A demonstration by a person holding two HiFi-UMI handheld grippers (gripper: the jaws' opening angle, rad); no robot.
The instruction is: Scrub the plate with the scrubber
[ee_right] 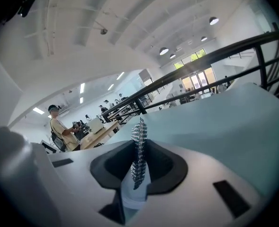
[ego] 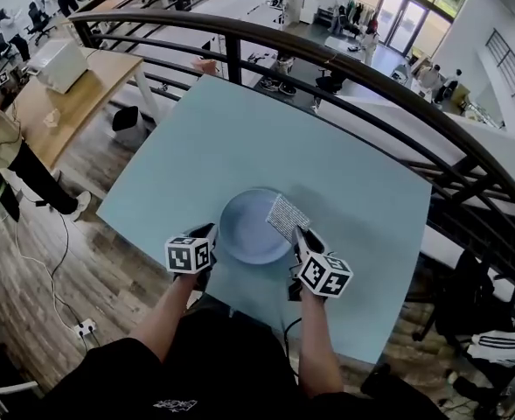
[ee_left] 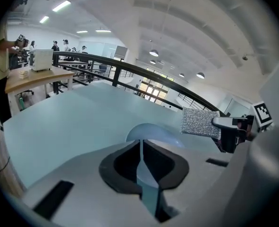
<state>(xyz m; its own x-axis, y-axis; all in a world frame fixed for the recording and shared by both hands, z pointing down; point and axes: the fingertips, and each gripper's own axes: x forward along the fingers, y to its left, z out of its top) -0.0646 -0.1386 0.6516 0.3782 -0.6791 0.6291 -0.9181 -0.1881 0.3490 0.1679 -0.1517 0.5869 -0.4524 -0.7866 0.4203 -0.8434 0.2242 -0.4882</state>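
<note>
A pale blue table (ego: pixel 344 164) has a light blue plate (ego: pixel 244 226) near its front edge. The left gripper (ego: pixel 210 234) is clenched on the plate's left rim. The right gripper (ego: pixel 297 234) grasps a silver mesh scrubber (ego: pixel 287 216) at the right rim. The step likely goes best with the rim pinned firmly and the scrubber pressed flat across the plate's face.

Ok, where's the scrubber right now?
In the head view, the scrubber is clamped in the right gripper, at the right rim of the plate.

Open-plan office mezzanine, railing (ego: pixel 233 55), desk (ego: pixel 73 94)
</note>
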